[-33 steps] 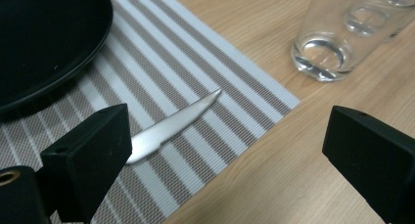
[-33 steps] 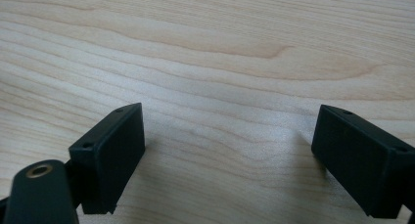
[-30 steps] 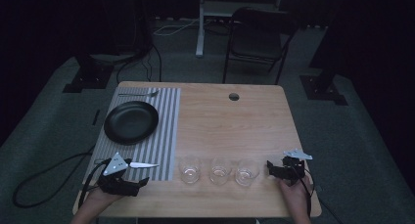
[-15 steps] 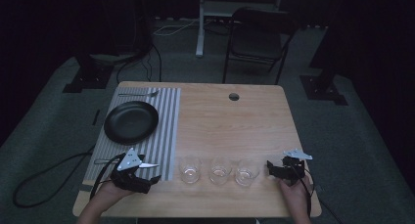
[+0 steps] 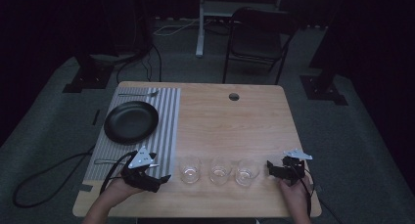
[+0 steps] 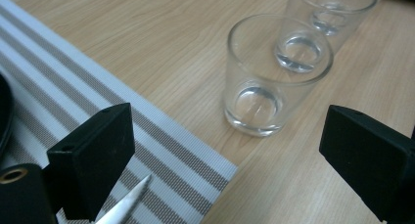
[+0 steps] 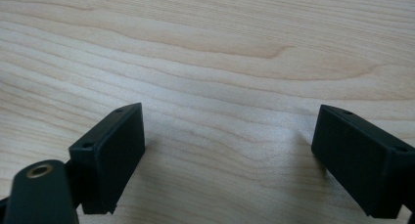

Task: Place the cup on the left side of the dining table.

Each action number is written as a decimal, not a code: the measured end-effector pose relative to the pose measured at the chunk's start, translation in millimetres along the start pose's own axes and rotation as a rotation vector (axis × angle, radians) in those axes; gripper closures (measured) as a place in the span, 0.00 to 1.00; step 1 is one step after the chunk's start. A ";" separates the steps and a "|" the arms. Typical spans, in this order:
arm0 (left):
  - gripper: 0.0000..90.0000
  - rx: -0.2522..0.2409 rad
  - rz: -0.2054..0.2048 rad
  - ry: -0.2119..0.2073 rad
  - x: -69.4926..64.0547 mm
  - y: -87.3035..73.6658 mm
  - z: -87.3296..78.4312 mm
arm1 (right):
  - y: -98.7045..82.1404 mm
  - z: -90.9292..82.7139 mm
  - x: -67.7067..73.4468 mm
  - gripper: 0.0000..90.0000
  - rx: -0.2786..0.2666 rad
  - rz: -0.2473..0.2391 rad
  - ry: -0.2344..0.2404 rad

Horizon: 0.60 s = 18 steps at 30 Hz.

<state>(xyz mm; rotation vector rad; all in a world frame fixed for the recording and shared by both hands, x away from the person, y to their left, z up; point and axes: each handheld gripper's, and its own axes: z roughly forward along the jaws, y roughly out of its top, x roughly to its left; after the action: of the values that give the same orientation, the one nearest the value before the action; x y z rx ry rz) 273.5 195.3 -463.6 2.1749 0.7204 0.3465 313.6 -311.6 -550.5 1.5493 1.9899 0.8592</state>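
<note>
Three clear empty glasses stand in a row near the table's front edge: left [image 5: 190,168], middle [image 5: 220,170], right [image 5: 246,171]. My left gripper [image 5: 164,177] hovers over the striped placemat's [image 5: 166,116] front right corner and points right at the left glass [image 6: 264,87]. Its jaws [image 6: 230,136] are open; they have just been closing a little, with nothing pressed between them. A knife tip [image 6: 125,207] lies on the mat by the left jaw. My right gripper [image 5: 270,167] rests just right of the glasses, open [image 7: 230,141] over bare wood.
A black plate [image 5: 131,121] sits on the placemat, with a fork [image 5: 137,93] beyond it and another utensil [image 5: 100,161] at the mat's front left. The table has a round hole [image 5: 234,96] near its far edge. A chair [image 5: 257,38] stands behind.
My left gripper has moved right along the front edge toward the left glass, rising slightly. The right gripper and the glasses have stayed put.
</note>
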 end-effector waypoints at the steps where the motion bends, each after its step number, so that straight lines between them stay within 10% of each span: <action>1: 0.07 0.000 0.000 0.000 0.0 0.0 0.0 | 0.0 0.0 0.0 0.13 0.000 0.000 0.000; 18: 0.07 0.009 0.068 -0.058 -15.8 29.2 25.6 | 0.0 0.0 0.1 0.13 0.000 0.001 0.000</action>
<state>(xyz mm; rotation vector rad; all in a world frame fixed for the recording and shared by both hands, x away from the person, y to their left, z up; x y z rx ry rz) 283.9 155.1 -457.7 2.2122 0.6185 0.3146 313.6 -311.5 -550.4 1.5503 1.9895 0.8594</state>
